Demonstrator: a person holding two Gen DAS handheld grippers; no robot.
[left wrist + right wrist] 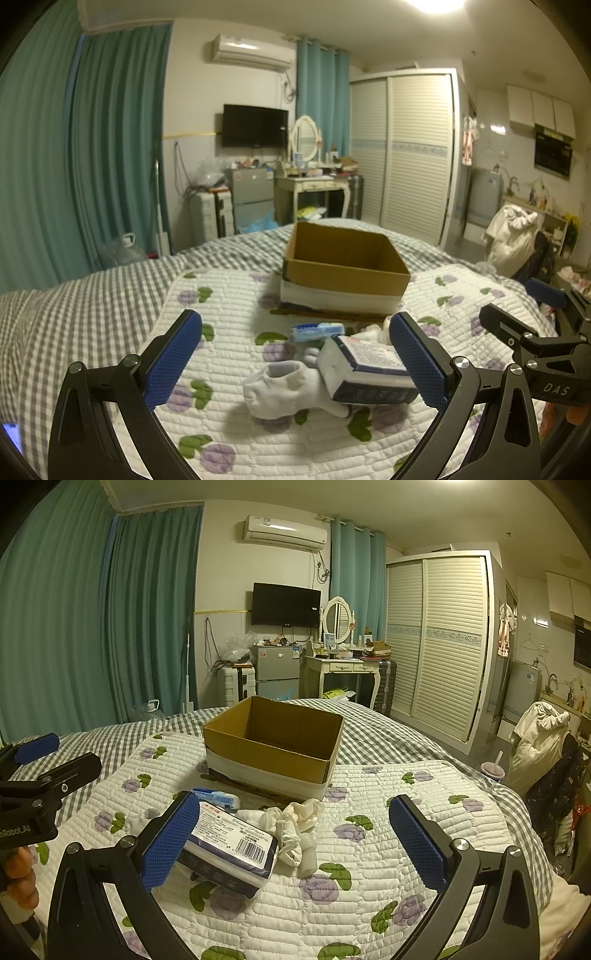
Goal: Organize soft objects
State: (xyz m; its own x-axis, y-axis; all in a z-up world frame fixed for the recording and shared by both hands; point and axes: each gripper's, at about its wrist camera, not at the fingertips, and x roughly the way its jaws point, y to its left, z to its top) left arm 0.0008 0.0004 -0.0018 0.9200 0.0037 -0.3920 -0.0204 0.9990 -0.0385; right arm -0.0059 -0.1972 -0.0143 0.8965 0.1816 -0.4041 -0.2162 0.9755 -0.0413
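Soft objects: white sock (284, 387), large tissue pack (364, 369) lying partly on it, small blue tissue packet (317, 329) and crumpled cream cloth (295, 821), grouped on the floral quilt (221, 306) of the bed, just before the cardboard box (343, 269). Box: open-topped, upright, nothing seen inside. Left claw (295, 369): jaws spread wide, sock and large pack between them, right pad touching the pack; nothing clamped. Right claw (293, 843): spread wide, gripping nothing, left pad against the pack.
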